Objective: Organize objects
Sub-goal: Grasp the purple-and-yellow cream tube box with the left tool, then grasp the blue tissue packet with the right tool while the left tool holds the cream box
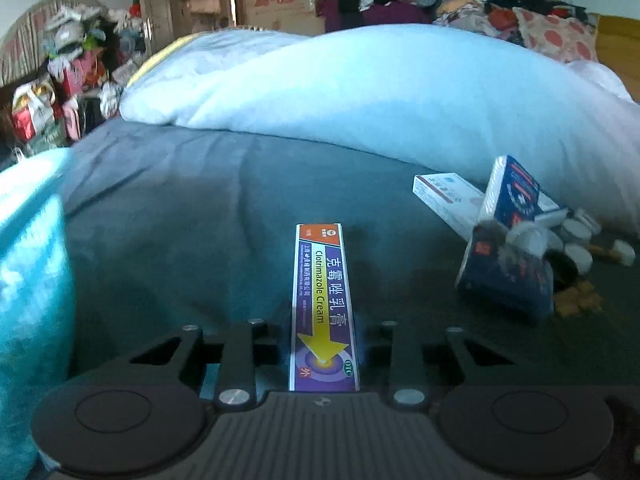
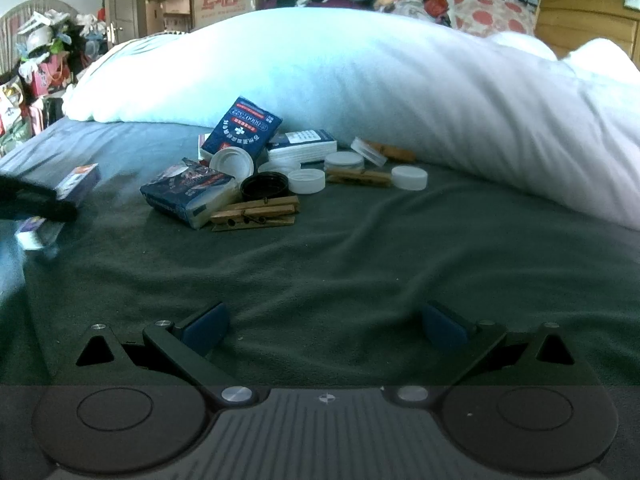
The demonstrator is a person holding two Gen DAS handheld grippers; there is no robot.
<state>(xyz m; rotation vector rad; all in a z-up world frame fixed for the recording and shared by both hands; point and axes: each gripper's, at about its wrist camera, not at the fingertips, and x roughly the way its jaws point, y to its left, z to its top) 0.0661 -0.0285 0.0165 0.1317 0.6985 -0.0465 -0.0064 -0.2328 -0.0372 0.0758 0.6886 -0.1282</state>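
The left hand-held gripper [image 1: 324,344] is clamped on the near end of the cream box [image 1: 323,304], which juts forward just above the bed [image 1: 180,216]; held only by its end, it could pivot or slip free if swung quickly. The right hand-held gripper [image 2: 324,326] hovers low and level, jaws wide and empty, facing the pile of tissue packs [image 2: 188,192], caps [image 2: 306,181] and clothespins [image 2: 256,214].

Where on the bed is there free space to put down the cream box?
Bare blanket lies between the open right gripper and the pile. More lies ahead of the cream box in the left gripper, up to the white duvet. It is crowded around the tissue packs, caps and clothespins.
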